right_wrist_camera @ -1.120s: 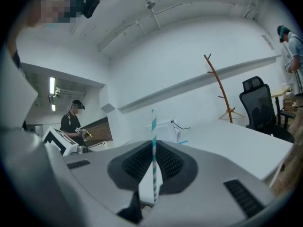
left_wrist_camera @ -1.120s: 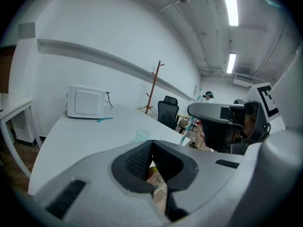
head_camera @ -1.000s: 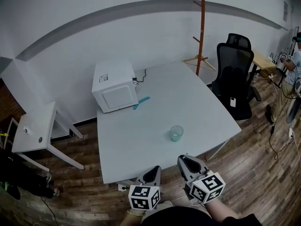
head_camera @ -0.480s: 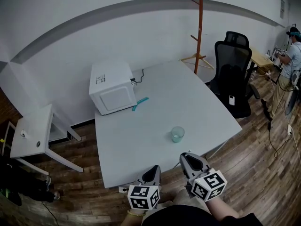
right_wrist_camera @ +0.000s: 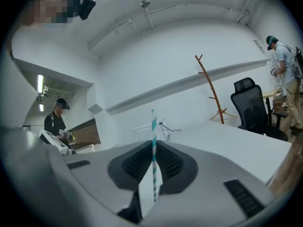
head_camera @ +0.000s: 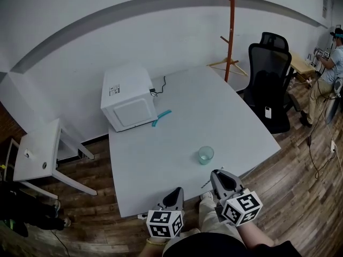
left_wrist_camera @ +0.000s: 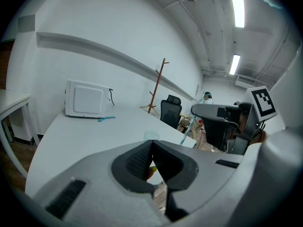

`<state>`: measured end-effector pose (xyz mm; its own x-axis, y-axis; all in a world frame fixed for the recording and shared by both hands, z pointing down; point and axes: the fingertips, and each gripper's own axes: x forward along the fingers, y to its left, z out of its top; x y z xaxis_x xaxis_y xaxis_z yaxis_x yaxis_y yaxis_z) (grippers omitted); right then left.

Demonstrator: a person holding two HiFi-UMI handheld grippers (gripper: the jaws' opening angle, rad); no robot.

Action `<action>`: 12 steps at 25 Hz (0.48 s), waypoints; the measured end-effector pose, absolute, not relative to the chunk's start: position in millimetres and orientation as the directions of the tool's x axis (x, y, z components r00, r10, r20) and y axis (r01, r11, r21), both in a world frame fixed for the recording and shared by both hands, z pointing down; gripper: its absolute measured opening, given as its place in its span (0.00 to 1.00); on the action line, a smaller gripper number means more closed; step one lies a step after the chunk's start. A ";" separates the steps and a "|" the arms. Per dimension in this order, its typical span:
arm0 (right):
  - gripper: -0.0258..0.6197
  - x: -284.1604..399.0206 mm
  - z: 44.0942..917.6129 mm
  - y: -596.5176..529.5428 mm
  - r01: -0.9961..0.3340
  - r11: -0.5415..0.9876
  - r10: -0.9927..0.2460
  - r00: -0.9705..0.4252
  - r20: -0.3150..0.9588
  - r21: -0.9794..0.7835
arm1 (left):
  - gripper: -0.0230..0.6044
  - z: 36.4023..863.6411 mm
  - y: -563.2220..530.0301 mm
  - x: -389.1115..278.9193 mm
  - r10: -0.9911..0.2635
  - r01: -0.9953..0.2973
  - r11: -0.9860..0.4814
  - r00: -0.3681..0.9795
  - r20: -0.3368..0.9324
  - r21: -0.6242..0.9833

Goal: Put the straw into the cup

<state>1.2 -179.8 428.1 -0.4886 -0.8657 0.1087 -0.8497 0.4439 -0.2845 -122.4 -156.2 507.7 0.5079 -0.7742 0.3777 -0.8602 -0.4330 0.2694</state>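
A small clear green-tinted cup [head_camera: 205,155] stands upright near the front edge of the white table [head_camera: 161,154]. My right gripper [head_camera: 222,180] hangs just off that edge, below and slightly right of the cup, shut on a teal-and-white striped straw [right_wrist_camera: 153,141]. The straw stands up between the pads in the right gripper view [right_wrist_camera: 152,162]. My left gripper [head_camera: 174,197] is lower and to the left, over the floor, with its jaws shut and nothing between them [left_wrist_camera: 151,157]. In the left gripper view the cup [left_wrist_camera: 151,135] shows just above the jaws, with the straw [left_wrist_camera: 187,131] to the right.
A white microwave [head_camera: 128,98] sits at the table's back left with a teal object [head_camera: 161,116] lying beside it. A black office chair [head_camera: 270,90] and an orange coat stand [head_camera: 231,31] are at the right. A small white side table [head_camera: 35,151] is at the left. A person [head_camera: 329,63] stands far right.
My right gripper has drifted slightly right and down with the straw. The left gripper has barely moved. The cup stays where it was on the table.
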 end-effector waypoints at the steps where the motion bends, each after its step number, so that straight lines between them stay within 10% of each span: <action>1: 0.10 1.6 428.8 -184.0 -0.849 0.448 -0.863 -0.492 0.110 -0.282 | 0.06 508.5 -160.3 -122.6 -0.776 -0.862 -0.428 0.504 0.378 0.271; 12: 0.10 16.9 438.5 -237.1 -0.847 0.451 -0.856 -0.499 0.132 -0.282 | 0.06 516.8 -205.8 -109.7 -0.774 -0.869 -0.414 0.493 0.397 0.272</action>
